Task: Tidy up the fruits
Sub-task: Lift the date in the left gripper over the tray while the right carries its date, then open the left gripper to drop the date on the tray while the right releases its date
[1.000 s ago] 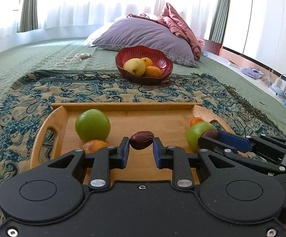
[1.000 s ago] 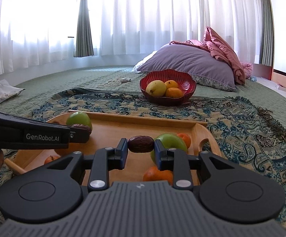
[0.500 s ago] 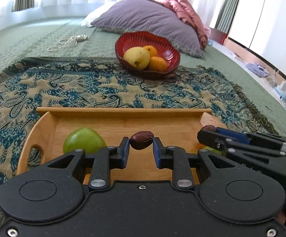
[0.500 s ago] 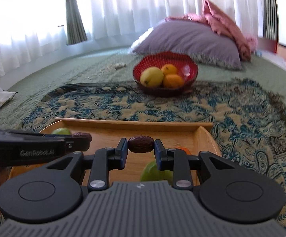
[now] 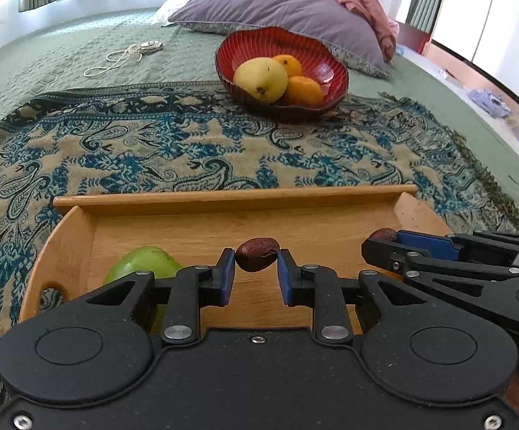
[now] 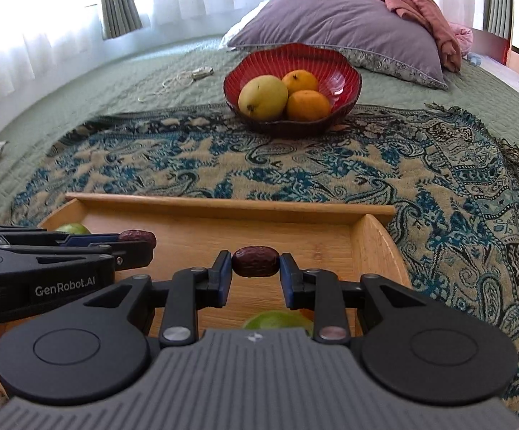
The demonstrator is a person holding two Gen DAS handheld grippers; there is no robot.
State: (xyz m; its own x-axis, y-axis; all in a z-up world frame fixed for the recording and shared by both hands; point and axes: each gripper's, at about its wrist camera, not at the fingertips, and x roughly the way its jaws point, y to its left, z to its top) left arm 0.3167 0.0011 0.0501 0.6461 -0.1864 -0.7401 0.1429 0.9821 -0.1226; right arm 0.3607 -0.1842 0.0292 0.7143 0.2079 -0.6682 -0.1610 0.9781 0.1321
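My left gripper (image 5: 255, 267) is shut on a brown date (image 5: 257, 258), held above the wooden tray (image 5: 230, 195). My right gripper (image 6: 255, 268) is shut on another brown date (image 6: 255, 266) above the same tray (image 6: 223, 202). Each gripper shows in the other's view, the right one (image 5: 379, 242) at the right, the left one (image 6: 141, 242) at the left. A green apple (image 5: 143, 263) lies in the tray's left part, another green apple (image 6: 277, 320) under my right gripper. A red bowl (image 5: 284, 44) beyond the tray holds a yellow mango (image 5: 261, 79) and two oranges.
The tray and bowl (image 6: 295, 57) rest on a blue paisley cloth (image 5: 173, 147) over a green bedspread. A purple pillow (image 5: 277, 3) with a pink blanket lies behind the bowl. A white cord (image 5: 123, 57) lies at the far left.
Both grippers have risen and tilted down with their dates held. The tray's fruit has dropped low or out of view, and the bowl looks nearer.
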